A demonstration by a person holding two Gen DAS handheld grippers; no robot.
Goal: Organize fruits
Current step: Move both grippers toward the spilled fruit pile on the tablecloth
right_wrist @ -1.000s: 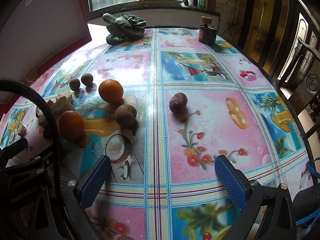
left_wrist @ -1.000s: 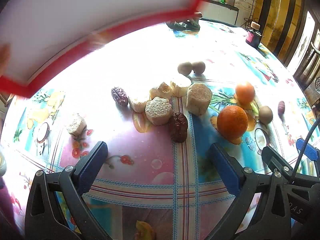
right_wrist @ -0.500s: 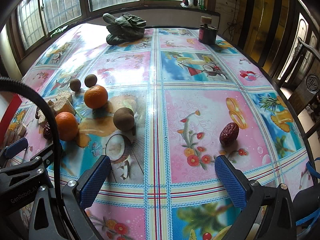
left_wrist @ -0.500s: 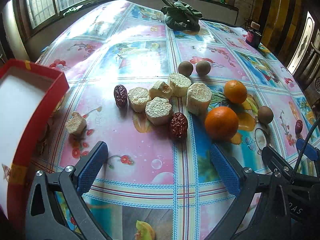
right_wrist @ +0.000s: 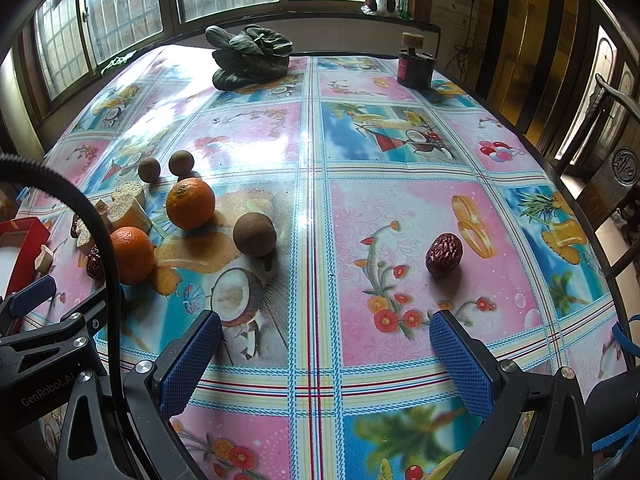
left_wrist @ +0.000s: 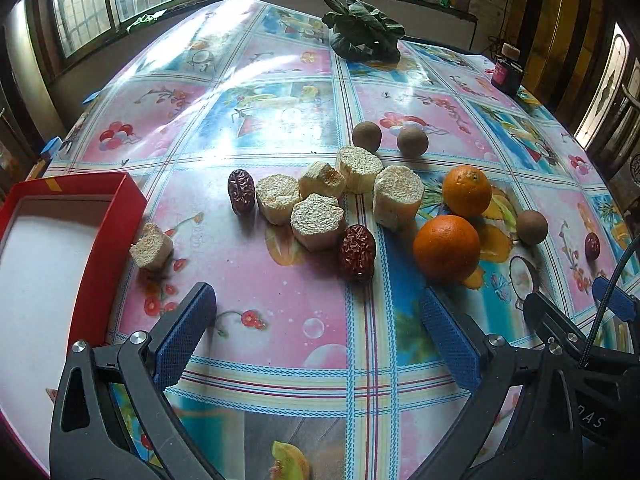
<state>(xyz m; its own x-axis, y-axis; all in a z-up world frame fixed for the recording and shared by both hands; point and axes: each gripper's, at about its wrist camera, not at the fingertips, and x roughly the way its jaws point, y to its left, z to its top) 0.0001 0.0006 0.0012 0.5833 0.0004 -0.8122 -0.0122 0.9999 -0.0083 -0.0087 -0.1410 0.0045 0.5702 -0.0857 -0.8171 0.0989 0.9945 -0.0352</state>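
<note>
My left gripper (left_wrist: 316,328) is open and empty above the near table edge. Ahead of it lie several pale cut cane chunks (left_wrist: 318,226), two red dates (left_wrist: 357,252), two oranges (left_wrist: 446,249) and three small brown round fruits (left_wrist: 531,227). One cane chunk (left_wrist: 151,246) lies beside a red box (left_wrist: 104,248) with a white inside at the left. My right gripper (right_wrist: 324,356) is open and empty. A third date (right_wrist: 443,254) lies ahead of its right finger; a brown fruit (right_wrist: 254,234) and the oranges (right_wrist: 190,204) lie to its left.
A bunch of dark leafy greens (right_wrist: 250,58) and a dark jar with a pale lid (right_wrist: 414,62) stand at the far side of the table. Wooden chairs (right_wrist: 612,168) stand along the right edge. The left gripper's body (right_wrist: 48,344) shows in the right wrist view.
The red box came down from in front of the left camera and now rests on the table at the left. The lone date ended up further right. Both grippers stayed open.
</note>
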